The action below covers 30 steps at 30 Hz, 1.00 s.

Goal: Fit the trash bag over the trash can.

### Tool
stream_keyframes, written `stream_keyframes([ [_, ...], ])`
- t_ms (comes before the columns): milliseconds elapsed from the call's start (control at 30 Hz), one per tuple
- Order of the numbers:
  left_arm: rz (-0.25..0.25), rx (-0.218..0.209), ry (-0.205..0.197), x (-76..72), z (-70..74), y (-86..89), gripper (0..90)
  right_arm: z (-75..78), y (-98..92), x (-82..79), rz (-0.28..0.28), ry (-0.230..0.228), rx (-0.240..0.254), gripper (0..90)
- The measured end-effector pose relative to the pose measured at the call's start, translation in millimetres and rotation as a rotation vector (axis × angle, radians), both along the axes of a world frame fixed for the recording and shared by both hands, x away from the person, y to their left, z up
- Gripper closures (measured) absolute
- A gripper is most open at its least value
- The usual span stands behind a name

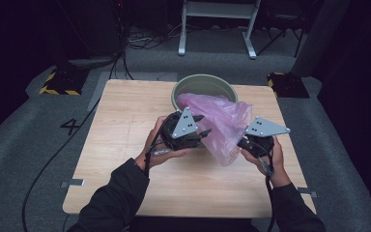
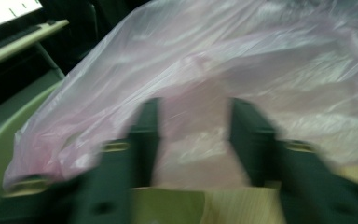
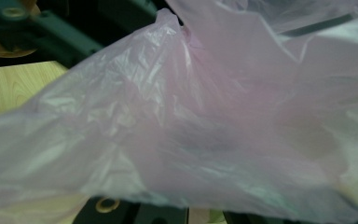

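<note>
1. The pink bag (image 1: 222, 126) hangs in the air just in front of the green bin (image 1: 204, 84), its upper edge draped over the bin's near rim; I judge it is meant to line the bin, so it is kept close to the opening

2. The right gripper (image 1: 248, 142) sits at the bag's right side, in front of the bin and to its right; its jaws are pressed together on the film, pinching one edge so the bag keeps its height and does not slump onto the counter (image 1: 125, 145)

3. The left gripper (image 1: 200, 124) is at the bag's left side, just in front of the bin; in the left gripper view its jaws stand spread, with film (image 2: 191, 140) lying between and over them but not squeezed

4. This looks like a hunt for a second hold: one side anchored, the other free to catch the mouth and pull it apart

5. The bag is crumpled and its mouth is not yet spread over the bin
</note>
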<state>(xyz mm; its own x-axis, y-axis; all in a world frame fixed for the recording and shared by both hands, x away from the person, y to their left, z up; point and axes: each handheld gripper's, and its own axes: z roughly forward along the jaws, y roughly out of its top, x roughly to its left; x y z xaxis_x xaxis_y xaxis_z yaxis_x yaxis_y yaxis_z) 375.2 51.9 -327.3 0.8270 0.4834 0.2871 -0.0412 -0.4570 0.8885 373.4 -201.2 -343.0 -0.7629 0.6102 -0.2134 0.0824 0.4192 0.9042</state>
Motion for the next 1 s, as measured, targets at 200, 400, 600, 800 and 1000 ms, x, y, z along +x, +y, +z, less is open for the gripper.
stream_keyframes([
  [200, 0.040, -0.006, 0.022, 13.1, 2.1, -6.4, 18.9, 3.7, 7.1, -0.2, 0.008, -0.006, -0.012, 89.5],
  [400, 0.101, 0.065, 0.032, 32.4, -1.2, -5.5, 59.6, 5.6, 8.9, -0.5, 0.015, -0.009, -0.018, 89.5],
  [600, 0.132, 0.040, 0.040, 43.8, -2.0, 9.5, 89.7, 7.6, 5.2, -0.9, 0.012, -0.011, -0.005, 89.5],
  [800, 0.125, -0.001, 0.055, 52.6, -3.5, 31.4, 89.7, 8.1, -2.1, -1.6, -0.006, -0.010, 0.006, 89.6],
  [1000, 0.125, -0.012, 0.054, 53.5, -10.4, 52.2, 89.7, 4.6, -9.0, -1.9, -0.032, -0.010, 0.003, 89.6],
])
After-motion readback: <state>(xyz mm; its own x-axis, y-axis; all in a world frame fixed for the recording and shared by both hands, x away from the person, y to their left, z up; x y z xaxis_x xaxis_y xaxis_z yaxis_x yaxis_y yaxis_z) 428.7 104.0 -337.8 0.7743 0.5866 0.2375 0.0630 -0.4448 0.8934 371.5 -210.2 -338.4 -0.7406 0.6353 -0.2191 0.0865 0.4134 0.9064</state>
